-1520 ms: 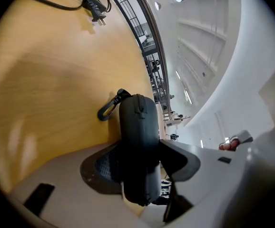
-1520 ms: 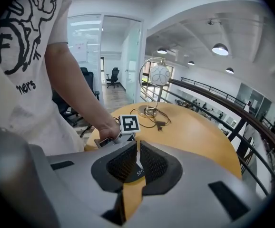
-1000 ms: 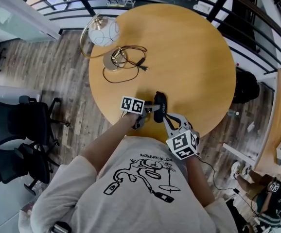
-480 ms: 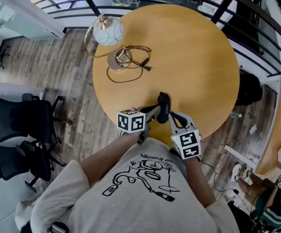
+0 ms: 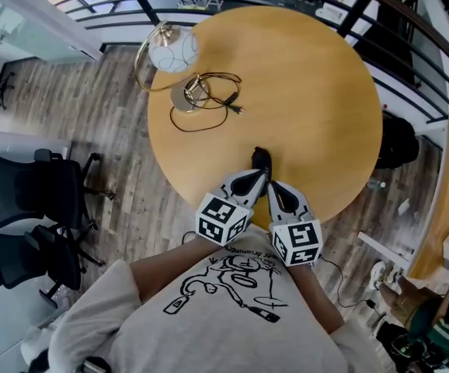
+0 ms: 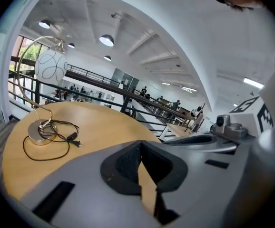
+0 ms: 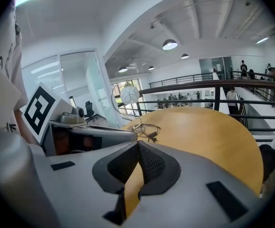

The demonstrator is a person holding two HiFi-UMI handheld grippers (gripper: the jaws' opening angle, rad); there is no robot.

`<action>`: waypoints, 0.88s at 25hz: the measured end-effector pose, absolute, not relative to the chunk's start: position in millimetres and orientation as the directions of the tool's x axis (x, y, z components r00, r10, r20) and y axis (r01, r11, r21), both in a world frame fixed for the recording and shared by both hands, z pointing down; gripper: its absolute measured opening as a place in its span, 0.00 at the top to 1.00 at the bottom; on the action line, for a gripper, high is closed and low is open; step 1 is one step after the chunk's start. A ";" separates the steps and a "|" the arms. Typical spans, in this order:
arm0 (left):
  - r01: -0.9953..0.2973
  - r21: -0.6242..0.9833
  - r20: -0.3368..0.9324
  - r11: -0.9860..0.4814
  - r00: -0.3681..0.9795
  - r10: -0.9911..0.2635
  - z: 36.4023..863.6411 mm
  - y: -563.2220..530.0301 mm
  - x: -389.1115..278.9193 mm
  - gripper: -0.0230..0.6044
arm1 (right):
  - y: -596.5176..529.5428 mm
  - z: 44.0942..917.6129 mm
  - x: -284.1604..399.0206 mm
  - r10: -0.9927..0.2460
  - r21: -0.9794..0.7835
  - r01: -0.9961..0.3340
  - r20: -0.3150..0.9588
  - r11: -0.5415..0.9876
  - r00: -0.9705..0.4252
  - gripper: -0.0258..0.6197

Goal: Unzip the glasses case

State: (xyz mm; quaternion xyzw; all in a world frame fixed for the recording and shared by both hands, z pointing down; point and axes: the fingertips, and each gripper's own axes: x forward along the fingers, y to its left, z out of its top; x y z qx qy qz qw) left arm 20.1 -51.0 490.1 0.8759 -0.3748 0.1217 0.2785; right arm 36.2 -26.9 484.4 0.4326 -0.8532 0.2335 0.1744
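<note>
The left hand-held gripper [image 5: 259, 176], jaws just closed together on nothing, and the right hand-held gripper [image 5: 270, 186], likewise closed and empty, hang side by side over the near edge of the worktop [image 5: 310, 92]. The black glasses case [image 5: 261, 158] lies just beyond their tips. A lamp [image 5: 170, 51] stands far left.

The table [image 5: 302, 76] is honey-tan wood, the glasses case [image 5: 261, 162] black. The left gripper [image 6: 141, 148] and right gripper [image 7: 138, 148] are grey with black pads [image 6: 122, 166] and black-and-white marker cubes [image 5: 223, 217]. The lamp [image 5: 172, 51] has a white globe scribbled with dark lines; the floor [image 5: 108, 130] is grey-brown planking.
</note>
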 end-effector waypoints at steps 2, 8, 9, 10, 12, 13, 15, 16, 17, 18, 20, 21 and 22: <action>-0.736 0.369 0.427 -0.568 0.677 -0.599 489.7 -50.7 16.8 0.95 | -26.4 483.1 39.7 -0.673 -0.246 -0.829 0.491 0.501 -0.553 0.93; -0.742 0.343 0.439 -0.576 0.668 -0.600 491.4 -45.7 16.6 0.95 | -29.1 483.7 48.7 -0.699 -0.257 -0.850 0.484 0.461 -0.526 0.93; -0.741 0.343 0.437 -0.577 0.670 -0.601 490.6 -45.5 16.7 0.95 | -28.8 483.7 48.2 -0.700 -0.256 -0.850 0.484 0.461 -0.526 0.93; -0.740 0.344 0.435 -0.578 0.671 -0.600 490.2 -45.1 16.8 0.95 | -28.5 483.9 47.7 -0.700 -0.255 -0.849 0.483 0.462 -0.526 0.93; -0.738 0.347 0.436 -0.578 0.673 -0.598 490.9 -43.7 17.1 0.95 | -27.6 484.7 47.7 -0.701 -0.257 -0.849 0.482 0.461 -0.526 0.93; -0.737 0.351 0.437 -0.577 0.674 -0.596 491.4 -42.8 17.4 0.95 | -27.0 485.1 48.0 -0.701 -0.259 -0.850 0.481 0.459 -0.526 0.93; -0.736 0.360 0.437 -0.573 0.676 -0.593 491.3 -41.9 17.4 0.95 | -26.0 484.9 48.4 -0.701 -0.262 -0.849 0.480 0.459 -0.527 0.93; -0.736 0.364 0.437 -0.570 0.676 -0.593 490.8 -41.7 17.1 0.95 | -25.8 484.4 48.4 -0.701 -0.262 -0.849 0.480 0.460 -0.528 0.93; -0.736 0.367 0.437 -0.568 0.676 -0.593 490.2 -41.5 16.9 0.95 | -25.4 483.8 48.2 -0.701 -0.260 -0.848 0.479 0.461 -0.528 0.93; -0.736 0.369 0.436 -0.567 0.676 -0.594 489.8 -41.1 16.7 0.95 | -25.0 483.3 48.0 -0.701 -0.258 -0.848 0.479 0.463 -0.528 0.93; -0.735 0.372 0.435 -0.567 0.678 -0.593 490.3 -39.8 16.6 0.95 | -23.9 483.0 47.2 -0.702 -0.251 -0.848 0.478 0.467 -0.528 0.93; -0.733 0.375 0.434 -0.567 0.680 -0.591 490.7 -39.0 16.6 0.95 | -23.3 483.1 46.7 -0.703 -0.249 -0.848 0.477 0.468 -0.528 0.93; -0.731 0.378 0.434 -0.568 0.682 -0.589 490.9 -38.0 16.8 0.95 | -22.5 483.1 46.5 -0.703 -0.248 -0.848 0.476 0.469 -0.528 0.93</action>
